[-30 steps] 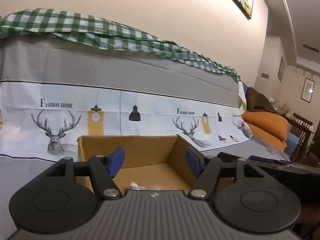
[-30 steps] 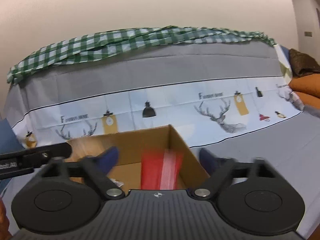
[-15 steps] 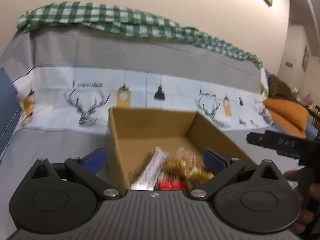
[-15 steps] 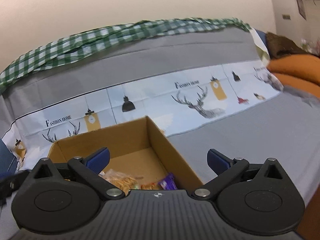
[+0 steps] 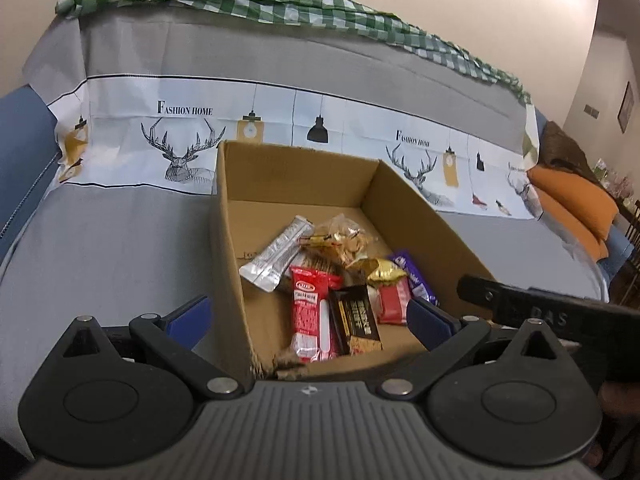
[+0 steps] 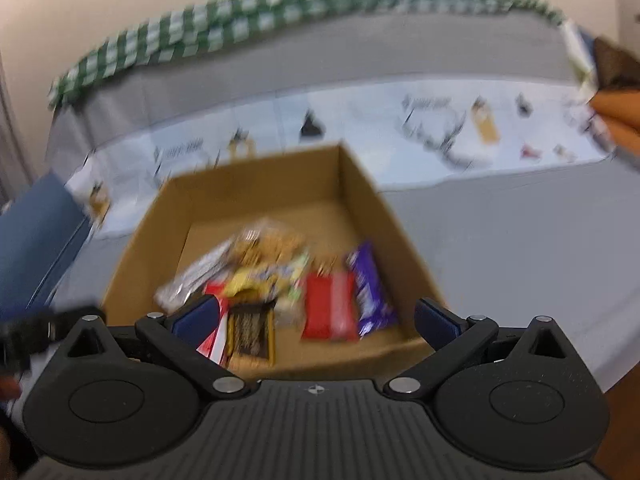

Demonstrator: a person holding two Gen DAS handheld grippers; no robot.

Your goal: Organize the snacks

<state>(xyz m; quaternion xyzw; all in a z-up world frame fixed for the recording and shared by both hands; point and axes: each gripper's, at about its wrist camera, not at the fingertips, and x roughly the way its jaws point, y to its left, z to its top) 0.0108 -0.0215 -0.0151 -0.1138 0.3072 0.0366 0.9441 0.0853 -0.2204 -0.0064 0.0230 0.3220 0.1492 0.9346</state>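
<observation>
both grippers, left gripper (image 5: 308,314) & right gripper (image 6: 314,318), jaws wide apart, holding nothing, above cardboard box (image 5: 420,216) of snacks (image 5: 332,276). prob between picks; next: choose a packet & drop onto it.

We see a brown cardboard box (image 5: 404,204) on a grey cover (image 5: 112,240) printed with black deer heads and lamps on a white band. A green-and-white checked cloth (image 5: 280,4) tops it. Inside lie a silver packet (image 5: 276,254), a red-and-white packet (image 5: 310,312), a black-and-gold bar (image 5: 356,320) and a purple wrapper (image 6: 370,292). The cushions (image 5: 576,208) are orange.

Assorted wrapped snacks (image 5: 336,276) lie piled inside the open cardboard box (image 5: 228,216).
</observation>
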